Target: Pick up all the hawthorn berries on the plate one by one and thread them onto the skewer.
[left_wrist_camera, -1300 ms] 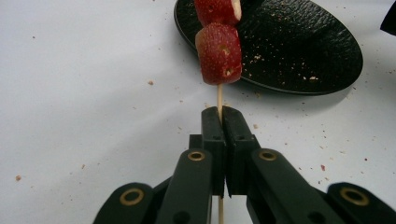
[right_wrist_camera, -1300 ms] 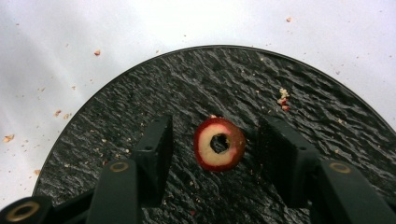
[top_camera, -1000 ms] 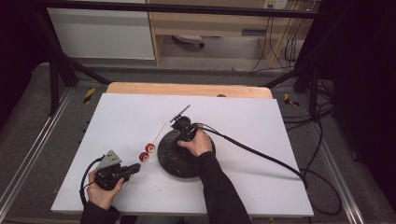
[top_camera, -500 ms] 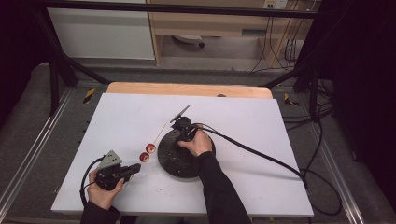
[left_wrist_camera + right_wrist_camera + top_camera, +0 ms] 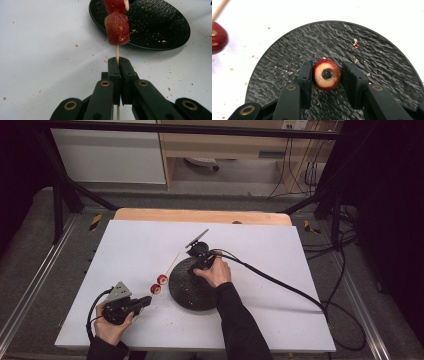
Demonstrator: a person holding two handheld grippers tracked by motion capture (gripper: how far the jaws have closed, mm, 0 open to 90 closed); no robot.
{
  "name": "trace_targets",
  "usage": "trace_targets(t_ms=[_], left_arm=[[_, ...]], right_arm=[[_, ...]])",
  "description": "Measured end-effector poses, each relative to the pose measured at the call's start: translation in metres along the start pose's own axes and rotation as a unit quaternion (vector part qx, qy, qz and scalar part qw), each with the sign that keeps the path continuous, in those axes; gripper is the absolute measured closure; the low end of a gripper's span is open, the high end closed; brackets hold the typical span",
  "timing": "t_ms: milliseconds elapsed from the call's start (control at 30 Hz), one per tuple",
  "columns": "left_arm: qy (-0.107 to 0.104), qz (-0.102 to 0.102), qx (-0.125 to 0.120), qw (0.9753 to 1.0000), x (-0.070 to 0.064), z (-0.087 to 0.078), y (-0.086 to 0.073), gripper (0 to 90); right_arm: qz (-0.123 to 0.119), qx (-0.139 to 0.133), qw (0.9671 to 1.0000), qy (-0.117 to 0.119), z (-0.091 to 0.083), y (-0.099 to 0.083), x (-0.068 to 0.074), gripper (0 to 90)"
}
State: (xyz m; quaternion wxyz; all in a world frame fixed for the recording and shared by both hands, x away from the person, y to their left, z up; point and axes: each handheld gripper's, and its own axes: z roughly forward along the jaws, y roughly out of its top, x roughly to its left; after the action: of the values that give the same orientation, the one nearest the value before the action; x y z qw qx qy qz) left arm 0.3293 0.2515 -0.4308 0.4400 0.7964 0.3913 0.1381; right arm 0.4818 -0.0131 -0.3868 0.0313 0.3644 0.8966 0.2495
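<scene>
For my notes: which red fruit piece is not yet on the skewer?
The cored fruit piece on the black plate, between the right gripper jaws. The other two pieces sit threaded on the skewer.

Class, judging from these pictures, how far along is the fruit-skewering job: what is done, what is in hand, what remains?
Done: two red fruit pieces already sit on the wooden skewer, which the left gripper clamps. In hand: the right gripper brackets a cored fruit piece on the black plate; one finger touches it, the other shows a slight gap. Left: lifting that piece and threading it onto the skewer.
</scene>
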Motion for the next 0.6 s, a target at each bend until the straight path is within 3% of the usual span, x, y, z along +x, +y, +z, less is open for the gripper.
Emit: trace_targets(t_ms=[167, 467, 600], left_arm=[[-0.001, 0.000, -0.001, 1.0000, -0.002, 0.000, 0.000, 88.0], [-0.004, 0.007, 0.002, 1.0000, -0.005, 0.001, 0.000, 88.0], [-0.006, 0.009, 0.003, 0.9999, -0.006, 0.002, 0.000, 88.0]], right_arm=[[0.000, -0.009, 0.9999, -0.006, -0.009, -0.004, 0.001, 62.7], [0.026, -0.048, 0.9984, 0.011, -0.025, -0.021, 0.001, 62.7], [0.038, -0.075, 0.9963, 0.022, -0.027, -0.032, -0.001, 62.7]])
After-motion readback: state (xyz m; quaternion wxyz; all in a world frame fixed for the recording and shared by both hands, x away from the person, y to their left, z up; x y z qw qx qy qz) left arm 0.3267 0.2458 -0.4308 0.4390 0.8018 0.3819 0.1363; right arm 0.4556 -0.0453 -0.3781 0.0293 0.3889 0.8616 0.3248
